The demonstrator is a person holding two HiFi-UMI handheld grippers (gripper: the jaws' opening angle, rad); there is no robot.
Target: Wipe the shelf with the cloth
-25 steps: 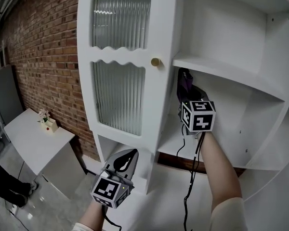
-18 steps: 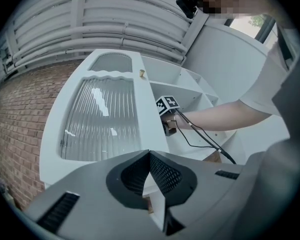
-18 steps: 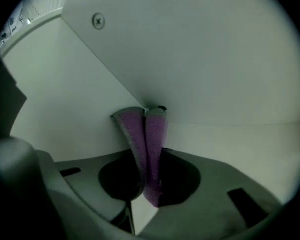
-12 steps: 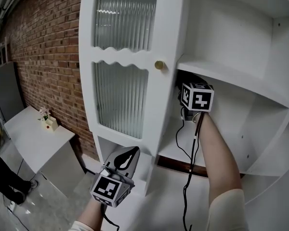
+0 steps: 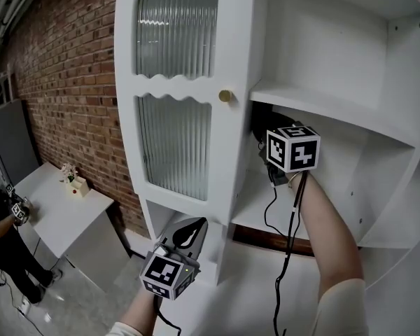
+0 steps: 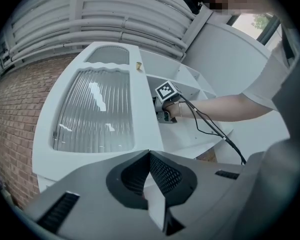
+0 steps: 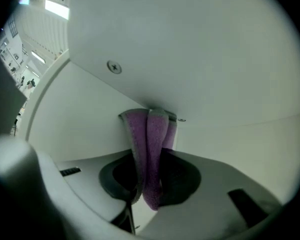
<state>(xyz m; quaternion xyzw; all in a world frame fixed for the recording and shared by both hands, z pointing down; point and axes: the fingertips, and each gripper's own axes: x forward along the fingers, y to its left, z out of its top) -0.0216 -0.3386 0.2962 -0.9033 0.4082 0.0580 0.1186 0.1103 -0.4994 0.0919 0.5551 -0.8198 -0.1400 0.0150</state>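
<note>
The purple cloth (image 7: 150, 154) is pinched between the jaws of my right gripper (image 7: 151, 118). Its free end presses against a white inner seam of the cabinet. In the head view only that gripper's marker cube (image 5: 292, 149) shows. It sits inside the compartment under the upper shelf board (image 5: 322, 103), and the jaws and cloth are hidden behind the door edge. My left gripper (image 5: 189, 231) hangs low in front of the cabinet's base, shut with nothing in it. In the left gripper view, the left gripper (image 6: 149, 154) points up at the ribbed glass door (image 6: 95, 111).
The tall white cabinet has a ribbed glass door (image 5: 175, 82) with a brass knob (image 5: 225, 96). A black cable (image 5: 283, 250) hangs from the right gripper. A brick wall (image 5: 63, 82) stands at left, with a white side table (image 5: 49, 205) and a person (image 5: 0, 236) beyond.
The right gripper rose and pushed deeper into the compartment behind the door edge. The purple cloth, seen in the head view a second ago, is now hidden there. The left gripper barely moved.
</note>
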